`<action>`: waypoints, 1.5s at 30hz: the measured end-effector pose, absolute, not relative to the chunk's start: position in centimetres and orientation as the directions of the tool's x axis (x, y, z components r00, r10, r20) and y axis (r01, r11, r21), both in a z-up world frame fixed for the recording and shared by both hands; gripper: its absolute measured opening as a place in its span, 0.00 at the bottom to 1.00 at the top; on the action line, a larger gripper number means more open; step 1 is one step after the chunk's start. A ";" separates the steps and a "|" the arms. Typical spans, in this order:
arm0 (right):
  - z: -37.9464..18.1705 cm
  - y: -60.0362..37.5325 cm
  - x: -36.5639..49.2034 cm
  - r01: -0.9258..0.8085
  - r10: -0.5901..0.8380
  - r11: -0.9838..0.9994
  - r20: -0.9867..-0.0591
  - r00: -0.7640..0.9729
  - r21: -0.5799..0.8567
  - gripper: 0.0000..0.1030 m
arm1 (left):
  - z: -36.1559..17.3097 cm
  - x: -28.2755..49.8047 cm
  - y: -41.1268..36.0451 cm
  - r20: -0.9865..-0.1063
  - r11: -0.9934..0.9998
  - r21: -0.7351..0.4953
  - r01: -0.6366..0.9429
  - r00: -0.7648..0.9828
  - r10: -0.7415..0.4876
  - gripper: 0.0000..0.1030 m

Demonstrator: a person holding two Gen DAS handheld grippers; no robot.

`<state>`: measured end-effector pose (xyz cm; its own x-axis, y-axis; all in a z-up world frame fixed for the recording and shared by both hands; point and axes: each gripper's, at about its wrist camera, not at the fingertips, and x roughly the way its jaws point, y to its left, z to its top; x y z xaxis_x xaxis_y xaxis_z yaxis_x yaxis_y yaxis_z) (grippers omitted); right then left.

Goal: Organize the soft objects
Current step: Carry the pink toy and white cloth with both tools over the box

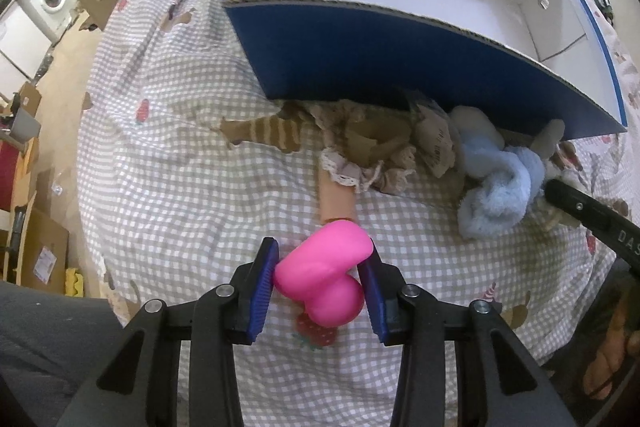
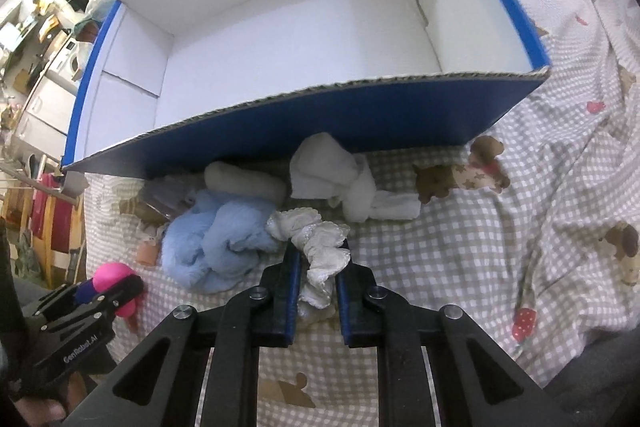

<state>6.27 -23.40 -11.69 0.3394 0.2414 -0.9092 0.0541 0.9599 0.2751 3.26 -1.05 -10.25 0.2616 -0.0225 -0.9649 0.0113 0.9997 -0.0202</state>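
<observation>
- Soft things are seen in the left wrist view, on a checked sheet [image 1: 180, 167] in front of a blue box [image 1: 400, 67].
- A pink toy [image 1: 326, 281] is held by the left gripper [image 1: 325, 281]. It is pinched between the two blue pads [image 1: 264, 283], which touch it on both sides.
- A doll [image 1: 360, 155] in brown cloth with lace is laid just past the toy, close to the front wall of the box.
- A blue fluffy thing [image 1: 496, 183] is laid to the right of the doll, near the box corner.
- The black tip of the right gripper [image 1: 580, 207] is seen beside the fluffy thing; from here its jaws cannot be made out.
- The box is open on top and white inside.

- In the right wrist view, a white frilly cloth [image 2: 320, 255] is held by the right gripper [image 2: 318, 279]. It is squeezed between the pads [image 2: 294, 287], which are nearly pressed together on it.
- The blue fluffy thing [image 2: 216, 247] is laid just left of the frilly cloth and touches it.
- A white towel [image 2: 348, 183] is bunched up against the front wall of the blue box [image 2: 320, 119].
- A grey soft roll [image 2: 244, 183] is laid between the towel and the fluffy thing.
- The pink toy [image 2: 112, 277] is seen at the far left, in the left gripper [image 2: 108, 293].
- The checked sheet [image 2: 520, 207] is spread under it all.
</observation>
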 end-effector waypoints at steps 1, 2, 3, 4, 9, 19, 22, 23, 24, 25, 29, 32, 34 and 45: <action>-11.4 -23.8 6.0 0.056 0.234 0.962 -0.908 0.347 0.269 0.17 | -10.2 3.2 -0.7 -0.964 1.000 -0.016 0.008 0.267 -0.018 0.36; -11.1 -23.9 5.8 0.059 0.227 0.963 -0.906 0.358 0.264 0.17 | -9.9 3.0 -0.4 -0.961 1.000 -0.012 0.005 0.275 -0.013 0.36; -10.7 -24.0 5.5 0.060 0.221 0.964 -0.904 0.366 0.260 0.17 | -9.8 3.0 -0.1 -0.960 1.000 -0.009 0.003 0.281 -0.010 0.36; -10.4 -24.2 5.3 0.062 0.218 0.964 -0.901 0.375 0.259 0.17 | -9.7 2.9 0.1 -0.958 1.000 -0.004 0.001 0.287 -0.004 0.36; -7.8 -24.6 3.8 0.050 0.213 0.965 -0.880 0.424 0.258 0.17 | -8.8 2.2 1.3 -0.948 1.000 0.005 -0.017 0.317 0.010 0.36; -0.7 -24.9 0.7 -0.046 0.183 0.981 -0.815 0.550 0.189 0.17 | -5.7 1.0 1.8 -0.917 0.999 0.010 -0.040 0.398 0.025 0.36; 1.4 -25.3 0.4 -0.069 0.211 0.975 -0.779 0.591 0.211 0.17 | -5.1 1.5 0.7 -0.912 0.999 0.006 -0.050 0.409 0.026 0.36; 2.2 -25.7 0.3 -0.077 0.232 0.969 -0.762 0.605 0.234 0.17 | -5.1 1.6 0.8 -0.910 0.999 0.004 -0.052 0.413 0.025 0.36; 2.8 -25.6 0.5 -0.085 0.250 0.964 -0.748 0.614 0.253 0.17 | -5.0 1.9 0.8 -0.909 0.999 0.000 -0.055 0.417 0.023 0.36; 3.4 -25.9 0.5 -0.094 0.273 0.957 -0.734 0.622 0.276 0.17 | -4.8 2.1 0.7 -0.906 0.998 -0.003 -0.056 0.422 0.021 0.36; 4.8 -26.1 1.3 -0.110 0.332 0.932 -0.689 0.644 0.346 0.17 | -3.0 2.7 0.3 -0.890 0.999 -0.016 -0.051 0.456 0.009 0.36; 5.4 -26.1 2.3 -0.114 0.347 0.924 -0.676 0.650 0.364 0.17 | -1.6 3.4 -0.2 -0.874 0.999 -0.009 -0.037 0.486 0.010 0.36; 5.5 -25.9 3.0 -0.119 0.355 0.921 -0.676 0.646 0.370 0.17 | -0.6 4.0 -0.5 -0.865 1.000 -0.006 -0.027 0.502 0.008 0.36; 4.8 -24.7 7.0 -0.141 0.366 0.921 -0.680 0.635 0.364 0.17 | 2.1 8.4 -2.7 -0.842 0.999 -0.012 0.046 0.538 -0.034 0.36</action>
<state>7.04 -24.67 4.77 0.6353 0.3662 -0.6799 -0.1412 0.9207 0.3639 8.40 -2.68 2.08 0.5383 -0.0343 -0.8421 0.0456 0.9989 -0.0116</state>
